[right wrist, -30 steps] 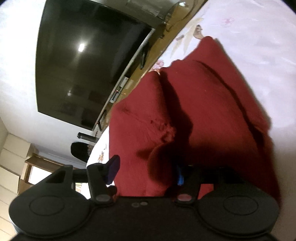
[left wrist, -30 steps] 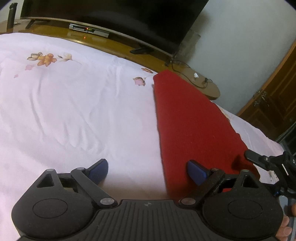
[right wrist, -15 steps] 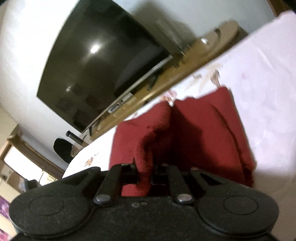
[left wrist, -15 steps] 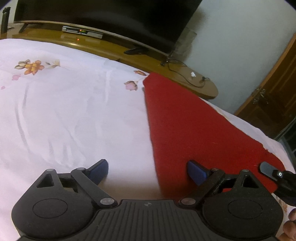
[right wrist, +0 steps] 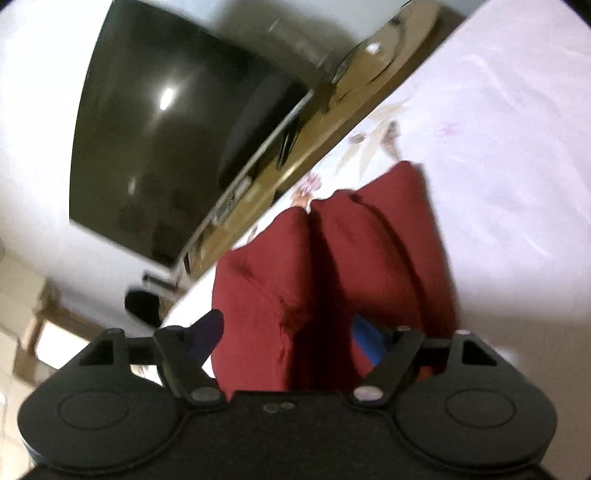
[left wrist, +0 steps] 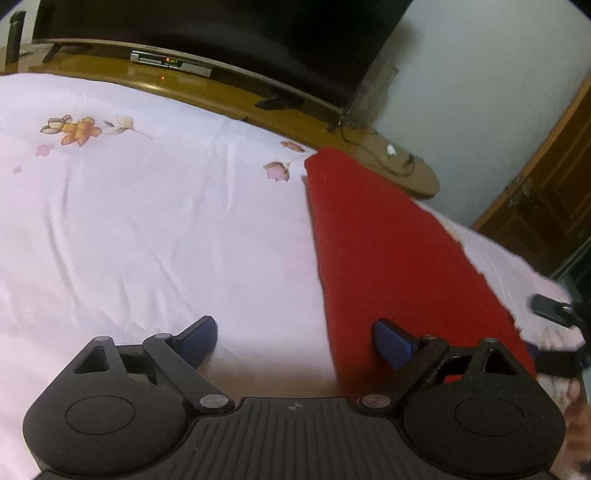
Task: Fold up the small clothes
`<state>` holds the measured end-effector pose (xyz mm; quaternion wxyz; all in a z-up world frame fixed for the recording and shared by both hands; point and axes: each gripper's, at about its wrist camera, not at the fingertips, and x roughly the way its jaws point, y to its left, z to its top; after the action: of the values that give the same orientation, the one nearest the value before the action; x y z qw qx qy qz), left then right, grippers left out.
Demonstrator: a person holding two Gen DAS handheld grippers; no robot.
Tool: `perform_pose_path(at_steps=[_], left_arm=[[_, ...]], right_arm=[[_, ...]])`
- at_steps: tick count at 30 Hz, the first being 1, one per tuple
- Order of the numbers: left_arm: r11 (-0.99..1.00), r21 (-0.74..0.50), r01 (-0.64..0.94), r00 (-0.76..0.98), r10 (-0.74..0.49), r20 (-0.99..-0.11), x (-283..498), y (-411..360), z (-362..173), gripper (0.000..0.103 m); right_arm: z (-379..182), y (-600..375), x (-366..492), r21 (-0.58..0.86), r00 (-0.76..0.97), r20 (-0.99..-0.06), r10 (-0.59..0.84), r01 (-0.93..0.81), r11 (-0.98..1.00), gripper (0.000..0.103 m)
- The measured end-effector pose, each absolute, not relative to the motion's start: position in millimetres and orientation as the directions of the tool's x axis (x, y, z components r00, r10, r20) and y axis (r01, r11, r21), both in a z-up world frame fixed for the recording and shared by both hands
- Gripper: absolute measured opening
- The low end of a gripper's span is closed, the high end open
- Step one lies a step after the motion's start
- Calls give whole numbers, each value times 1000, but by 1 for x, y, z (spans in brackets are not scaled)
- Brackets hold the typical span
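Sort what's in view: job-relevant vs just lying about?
Job: red cloth, left gripper, right gripper, bed sheet as work surface.

Lying about: TV, set-top box, wooden TV stand, cables, wardrobe.

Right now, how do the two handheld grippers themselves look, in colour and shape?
Both the left gripper and the right gripper are matte black plastic, with two round discs, silver pivot screws and angled linkage bars. The fingers have blue pads. The left body is ribbed.
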<state>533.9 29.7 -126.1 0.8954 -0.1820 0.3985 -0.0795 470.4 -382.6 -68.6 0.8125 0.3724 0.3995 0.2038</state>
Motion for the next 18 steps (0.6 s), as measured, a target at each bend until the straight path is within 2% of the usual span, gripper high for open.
perform_pose_path(at_steps=[2, 3, 9, 12, 13, 14, 18], left_arm=[[932, -362, -5, 662, -268, -700, 537, 27, -125, 92], [936, -351, -3, 658, -263, -706, 538, 25, -124, 92], [934, -357, 17, 654, -280, -703, 536, 28, -125, 92], [926, -377, 18, 656, -295, -694, 536, 32, -125, 92], [923, -384, 13, 661, -296, -690, 535, 33, -124, 92], [926, -376, 6, 670, -283, -686, 533, 33, -123, 92], [920, -392, 20, 742, -276, -611, 525, 32, -107, 92]], right_arm=[[-72, -368, 492, 691, 522, -603, 604, -37, 722, 69], [-75, -362, 498, 678, 499, -620, 606, -50, 734, 70], [-73, -332, 510, 665, 454, -603, 655, -167, 728, 68], [-83, -323, 511, 680, 429, -590, 684, -193, 708, 49], [-85, -320, 513, 684, 429, -584, 690, -199, 702, 23], [-87, -319, 511, 702, 422, -564, 710, -206, 681, 16], [-66, -317, 490, 640, 494, -542, 680, -282, 715, 15]])
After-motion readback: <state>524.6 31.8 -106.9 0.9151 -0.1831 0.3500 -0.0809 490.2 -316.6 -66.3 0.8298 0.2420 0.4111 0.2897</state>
